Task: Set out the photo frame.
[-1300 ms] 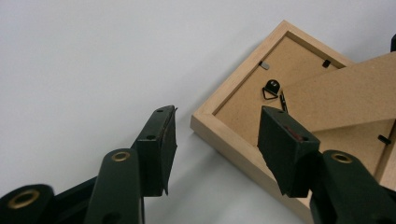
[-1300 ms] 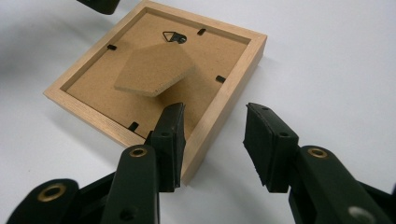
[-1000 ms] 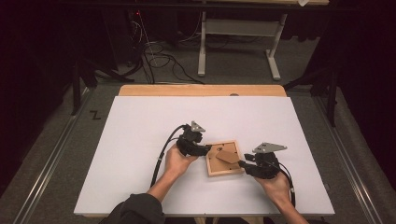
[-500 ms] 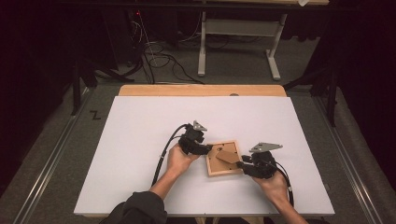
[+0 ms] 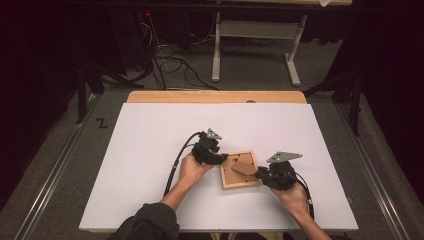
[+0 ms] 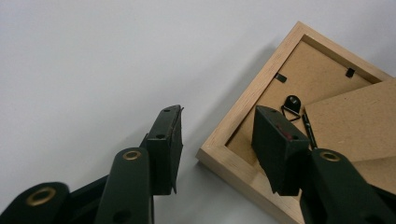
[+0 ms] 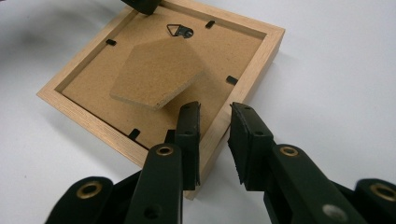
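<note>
A: Where is the picture frame [image 5: 240,170]?

B: Face down on the white worktop [image 5: 150,150], between the two hands. Inside its wooden rim sit the brown backing board [image 7: 219,56], a raised stand flap [image 7: 156,74] and a small metal hanger [image 7: 180,31].

A: And the left claw [image 6: 217,140]?

B: It straddles one rim, one jaw outside, one inside. The jaws have just been closing but don't press yet.

A: The right claw [image 7: 215,140]?

B: Also closing, straddling the opposite rim; a gap remains.
</note>
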Available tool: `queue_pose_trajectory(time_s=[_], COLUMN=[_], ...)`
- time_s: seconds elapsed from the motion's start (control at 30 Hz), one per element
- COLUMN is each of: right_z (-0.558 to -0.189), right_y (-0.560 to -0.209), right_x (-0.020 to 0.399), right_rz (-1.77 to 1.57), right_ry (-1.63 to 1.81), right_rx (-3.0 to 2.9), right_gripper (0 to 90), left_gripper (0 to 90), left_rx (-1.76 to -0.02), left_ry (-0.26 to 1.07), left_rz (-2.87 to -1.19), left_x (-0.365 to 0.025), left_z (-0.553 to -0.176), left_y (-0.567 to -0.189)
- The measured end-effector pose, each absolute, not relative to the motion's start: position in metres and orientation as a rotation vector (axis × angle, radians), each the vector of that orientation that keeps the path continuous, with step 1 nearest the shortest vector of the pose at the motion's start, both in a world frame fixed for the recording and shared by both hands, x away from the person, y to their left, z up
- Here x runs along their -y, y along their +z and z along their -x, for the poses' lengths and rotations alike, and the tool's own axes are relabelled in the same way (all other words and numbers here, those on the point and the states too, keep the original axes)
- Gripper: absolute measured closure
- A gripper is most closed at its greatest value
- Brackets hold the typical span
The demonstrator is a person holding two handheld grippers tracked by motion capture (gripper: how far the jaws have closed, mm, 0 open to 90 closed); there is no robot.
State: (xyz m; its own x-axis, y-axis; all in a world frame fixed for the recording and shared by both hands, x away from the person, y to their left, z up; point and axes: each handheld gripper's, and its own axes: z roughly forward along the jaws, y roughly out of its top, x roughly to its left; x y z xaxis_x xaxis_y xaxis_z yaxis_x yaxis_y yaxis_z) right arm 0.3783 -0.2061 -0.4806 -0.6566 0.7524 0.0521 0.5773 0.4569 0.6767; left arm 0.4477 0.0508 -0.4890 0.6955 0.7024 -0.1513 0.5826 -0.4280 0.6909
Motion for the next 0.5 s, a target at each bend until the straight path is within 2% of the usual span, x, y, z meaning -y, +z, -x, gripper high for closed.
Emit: queue_pose_trajectory(time_s=[0.5], right_z=[-0.3845], right_y=[-0.479], right_x=[0.2045], right_rz=[-1.139], right_ry=[0.977], right_rx=[-2.462], right_gripper=[77.3], left_gripper=[60.4], left_rx=[-0.944], left_ry=[0.16], left_rz=[-2.177], left_x=[-0.0464], left_z=[-0.446], left_y=[-0.4868])
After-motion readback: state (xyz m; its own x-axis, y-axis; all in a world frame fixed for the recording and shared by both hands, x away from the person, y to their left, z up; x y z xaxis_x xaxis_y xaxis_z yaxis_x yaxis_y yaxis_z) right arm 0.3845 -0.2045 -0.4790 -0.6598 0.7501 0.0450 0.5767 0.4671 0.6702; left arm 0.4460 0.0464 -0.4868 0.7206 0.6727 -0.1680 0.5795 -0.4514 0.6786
